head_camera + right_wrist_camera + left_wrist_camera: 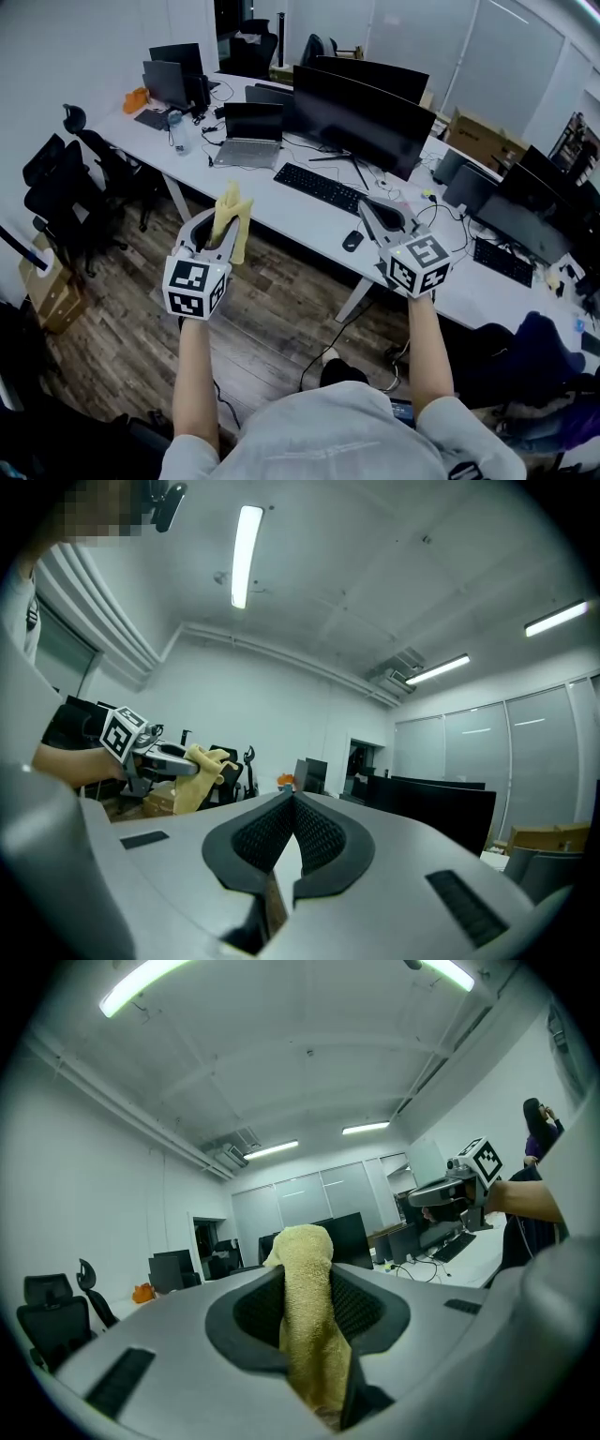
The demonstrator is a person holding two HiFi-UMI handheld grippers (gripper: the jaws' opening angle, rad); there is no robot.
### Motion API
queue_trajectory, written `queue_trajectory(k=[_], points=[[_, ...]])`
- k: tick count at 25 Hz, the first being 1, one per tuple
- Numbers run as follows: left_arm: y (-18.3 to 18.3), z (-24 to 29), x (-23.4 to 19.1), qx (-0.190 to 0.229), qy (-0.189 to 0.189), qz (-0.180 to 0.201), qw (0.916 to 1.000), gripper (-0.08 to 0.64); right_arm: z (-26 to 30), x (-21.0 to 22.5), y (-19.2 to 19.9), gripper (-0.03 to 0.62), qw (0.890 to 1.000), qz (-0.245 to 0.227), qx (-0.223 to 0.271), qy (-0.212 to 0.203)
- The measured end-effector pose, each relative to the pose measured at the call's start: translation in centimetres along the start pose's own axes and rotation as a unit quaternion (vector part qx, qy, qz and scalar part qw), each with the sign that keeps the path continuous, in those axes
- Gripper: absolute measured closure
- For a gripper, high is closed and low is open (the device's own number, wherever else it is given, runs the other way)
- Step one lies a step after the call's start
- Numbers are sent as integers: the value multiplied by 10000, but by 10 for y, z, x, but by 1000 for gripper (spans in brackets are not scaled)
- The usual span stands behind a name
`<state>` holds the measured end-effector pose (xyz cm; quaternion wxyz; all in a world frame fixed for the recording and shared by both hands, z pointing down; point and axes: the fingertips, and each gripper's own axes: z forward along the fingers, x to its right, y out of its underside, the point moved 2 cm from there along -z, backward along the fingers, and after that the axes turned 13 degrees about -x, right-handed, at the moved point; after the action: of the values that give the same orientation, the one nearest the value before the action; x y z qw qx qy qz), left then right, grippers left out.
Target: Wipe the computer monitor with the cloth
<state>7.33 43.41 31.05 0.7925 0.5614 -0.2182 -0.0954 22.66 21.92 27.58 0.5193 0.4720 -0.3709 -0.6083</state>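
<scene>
A large curved black monitor (pixel 361 117) stands on the white desk (pixel 281 211), with a black keyboard (pixel 321 187) in front of it. My left gripper (pixel 221 228) is held in the air in front of the desk, shut on a yellow cloth (pixel 232 217) that sticks up past its tips and hangs down beside them. In the left gripper view the cloth (pixel 309 1321) fills the gap between the jaws. My right gripper (pixel 382 215) hovers over the desk edge right of the keyboard, shut and empty, its tips (pixel 293 797) touching. The monitor (pixel 436 808) lies ahead of it.
A laptop (pixel 249 134), smaller monitors (pixel 173 77), a mouse (pixel 352 241) and cables sit on the desk. More screens (pixel 525 220) stand at the right. Black office chairs (pixel 66 183) are at the left on the wooden floor (pixel 272 319). A person (pixel 539 1129) stands far right.
</scene>
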Motion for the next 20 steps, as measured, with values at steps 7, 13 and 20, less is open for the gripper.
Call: queue_trajectory(k=[7, 13, 20], points=[[4, 71, -44, -118, -59, -86, 9999, 425, 58, 56, 0, 569, 9998, 71, 44, 189], [-16, 172, -71, -199, -107, -220, 9995, 425, 130, 147, -2, 569, 9999, 93, 33, 106], [-66, 294, -94, -185, -159, -203, 9995, 425, 204, 253, -11, 569, 9999, 143, 91, 29]])
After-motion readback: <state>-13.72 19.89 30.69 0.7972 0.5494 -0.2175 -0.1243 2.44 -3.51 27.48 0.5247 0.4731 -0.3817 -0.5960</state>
